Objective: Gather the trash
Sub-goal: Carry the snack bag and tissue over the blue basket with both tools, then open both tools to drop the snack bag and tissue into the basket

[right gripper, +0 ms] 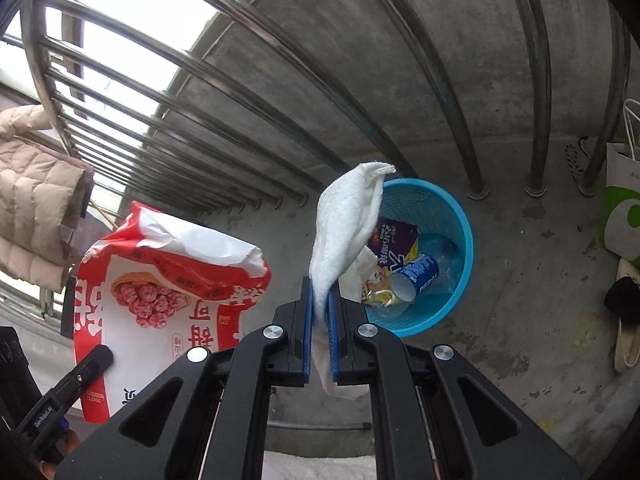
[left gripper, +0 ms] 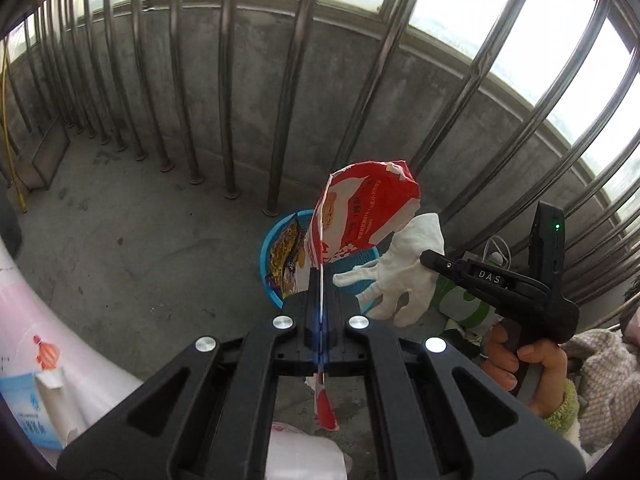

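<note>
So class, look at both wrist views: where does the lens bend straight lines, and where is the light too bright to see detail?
Left wrist view: the railing bars bow outwards and the sky behind them is washed out white. Right wrist view: the bars curve towards the frame's edge, the sky at top left is blown out, yet the blue bin stays sharp and evenly lit.

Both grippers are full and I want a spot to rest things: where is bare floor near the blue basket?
Bare concrete floor lies left of the blue basket, out to the railing posts. Another bare strip lies between the basket and the green-and-white bag. The basket itself is crowded with wrappers and a Pepsi cup.
</note>
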A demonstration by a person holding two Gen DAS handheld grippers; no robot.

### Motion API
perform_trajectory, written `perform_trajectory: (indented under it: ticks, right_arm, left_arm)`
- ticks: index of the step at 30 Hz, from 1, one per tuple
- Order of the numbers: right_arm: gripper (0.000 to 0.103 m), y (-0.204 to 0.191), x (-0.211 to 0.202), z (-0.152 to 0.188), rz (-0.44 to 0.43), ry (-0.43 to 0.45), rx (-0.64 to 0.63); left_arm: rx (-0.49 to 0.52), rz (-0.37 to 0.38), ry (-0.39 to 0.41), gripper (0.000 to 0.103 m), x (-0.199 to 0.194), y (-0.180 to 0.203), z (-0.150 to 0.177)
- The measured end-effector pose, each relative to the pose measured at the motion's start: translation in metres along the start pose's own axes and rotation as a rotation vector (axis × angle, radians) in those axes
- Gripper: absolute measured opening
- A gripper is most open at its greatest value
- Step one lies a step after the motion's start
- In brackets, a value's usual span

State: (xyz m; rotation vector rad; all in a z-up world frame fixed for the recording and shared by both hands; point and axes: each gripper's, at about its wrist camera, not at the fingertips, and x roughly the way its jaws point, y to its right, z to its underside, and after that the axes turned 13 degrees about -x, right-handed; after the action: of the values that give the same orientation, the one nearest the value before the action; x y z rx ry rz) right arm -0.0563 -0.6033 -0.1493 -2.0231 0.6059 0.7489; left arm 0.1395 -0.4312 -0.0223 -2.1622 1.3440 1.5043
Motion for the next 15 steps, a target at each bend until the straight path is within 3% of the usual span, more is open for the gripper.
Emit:
perform_trajectory:
  ticks: [6,7,8,10,11,12,15]
  right_arm:
    - [0.008,0.028,0.054,-0.022,0.083,-0.022,0.012]
    - [0.009,0.033,0.065,-0.024,0.105,-0.026,0.008]
    - [0.012,0.037,0.077,-0.026,0.123,-0.031,0.001]
    - [0.035,0.048,0.107,-0.028,0.138,-0.083,-0.011]
    - [0.043,0.053,0.119,-0.027,0.158,-0.124,0.000]
    - [0.043,0.058,0.129,-0.023,0.166,-0.158,0.017]
    - [0.049,0.063,0.131,-0.016,0.139,-0.155,0.041]
  left_arm:
    - [0.048,-0.024,-0.012,0.000,0.095,0.017,-0.021]
    - [0.055,-0.024,-0.018,0.007,0.111,0.018,-0.022]
    - [0.056,-0.025,-0.037,0.025,0.127,0.018,-0.023]
    - [0.038,-0.064,-0.082,0.044,0.153,0.015,-0.022]
    - [0.033,-0.072,-0.095,0.044,0.159,0.014,-0.024]
    - [0.029,-0.065,-0.107,0.044,0.159,0.014,-0.024]
    - [0.023,-0.003,-0.096,0.045,0.137,0.010,-0.024]
